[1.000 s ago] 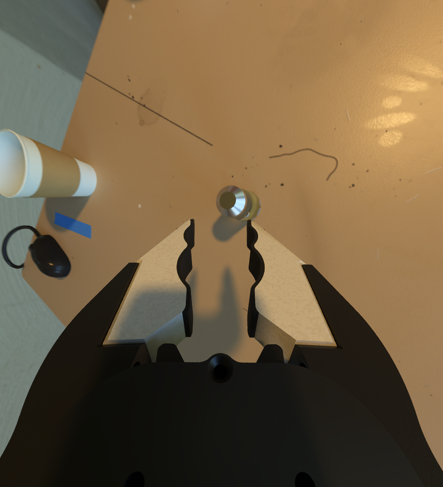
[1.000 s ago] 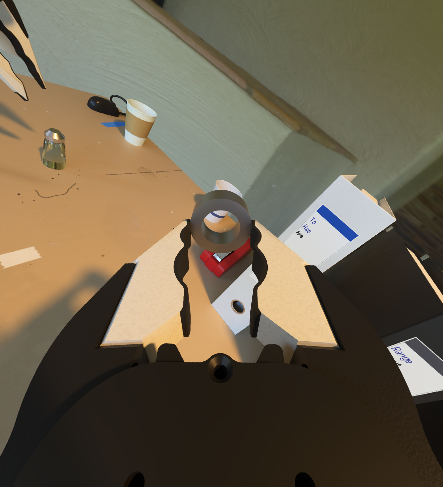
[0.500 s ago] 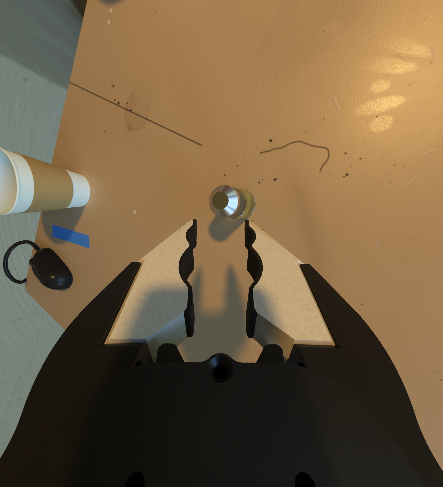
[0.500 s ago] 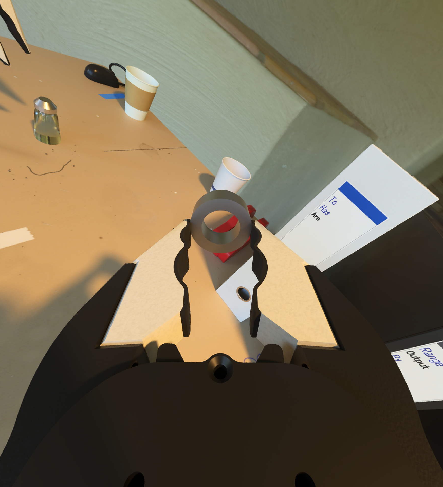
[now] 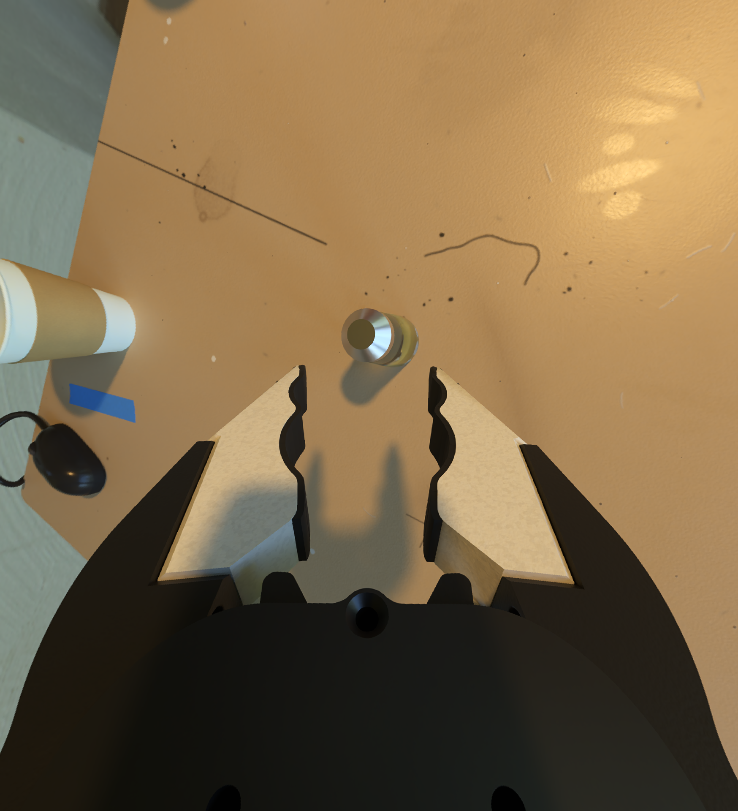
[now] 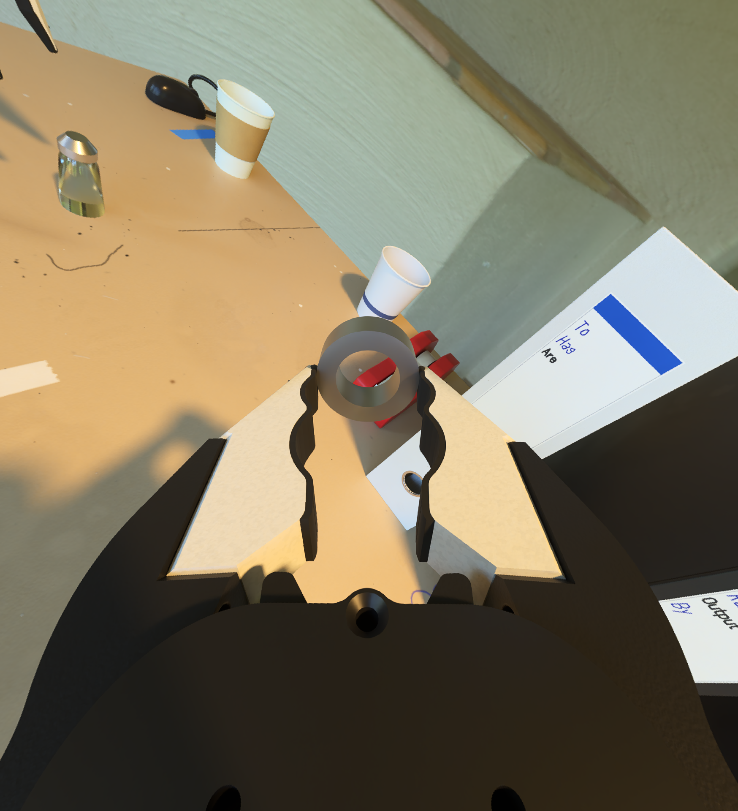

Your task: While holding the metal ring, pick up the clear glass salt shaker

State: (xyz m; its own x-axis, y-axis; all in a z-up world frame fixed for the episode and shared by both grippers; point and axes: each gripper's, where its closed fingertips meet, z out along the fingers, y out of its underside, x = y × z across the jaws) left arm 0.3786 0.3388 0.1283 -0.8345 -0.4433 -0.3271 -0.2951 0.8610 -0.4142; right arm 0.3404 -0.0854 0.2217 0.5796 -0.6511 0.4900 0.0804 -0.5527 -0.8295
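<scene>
Shaker [image 5: 378, 337] stands upright on the table [image 5: 446, 109], seen from nearly straight above, its metal cap facing the camera and its glass body trailing toward 3 o'clock. The table carries clutter kept clear of it: a sleeved cup [image 5: 47, 307] at 9 o'clock at the edge, a black mouse [image 5: 66, 465] at 8 o'clock, blue tape [image 5: 102, 401] between them. The left gripper [image 5: 366, 371] hangs over the shaker, jaws spread wider than the cap and holding nothing, the shaker just past the fingertips at 12 o'clock; likely poised to drop around it. The right gripper [image 6: 366, 373] is well apart from the shaker [image 6: 80, 175], which sits at its 10 o'clock, and is clenched on the ring [image 6: 367, 368] at the fingertips, hole toward the camera, probably parked out of the way.
</scene>
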